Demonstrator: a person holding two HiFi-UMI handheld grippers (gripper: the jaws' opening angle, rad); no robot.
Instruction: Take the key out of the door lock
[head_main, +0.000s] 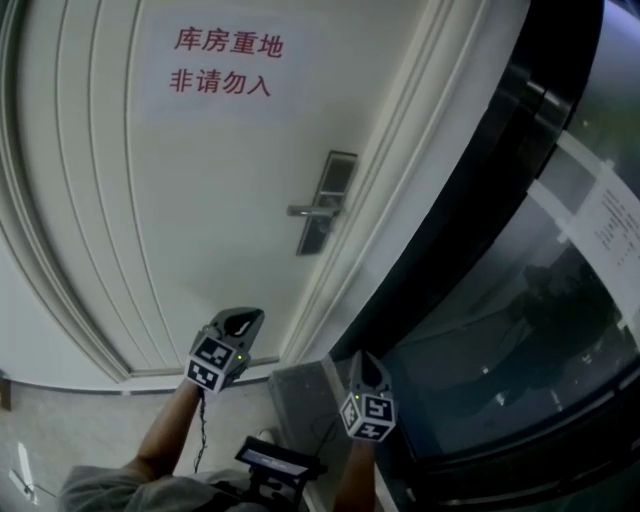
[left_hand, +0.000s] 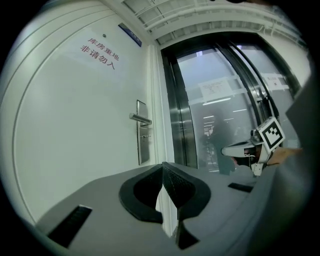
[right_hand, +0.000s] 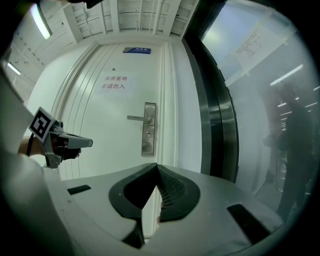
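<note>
The white door carries a silver lock plate with a lever handle. A small key seems to stick out of the plate under the handle; in the right gripper view the keyhole spot is too small to make out. My left gripper is held low in front of the door, well short of the lock, jaws shut and empty. To its right, near the door frame, my right gripper is also shut on nothing. Each gripper shows in the other's view: the right gripper and the left gripper.
A red-lettered sign is on the door and a blue plate is above it. Right of the door runs a dark metal frame with glass panels and a paper notice. A grey box stands at the door's foot.
</note>
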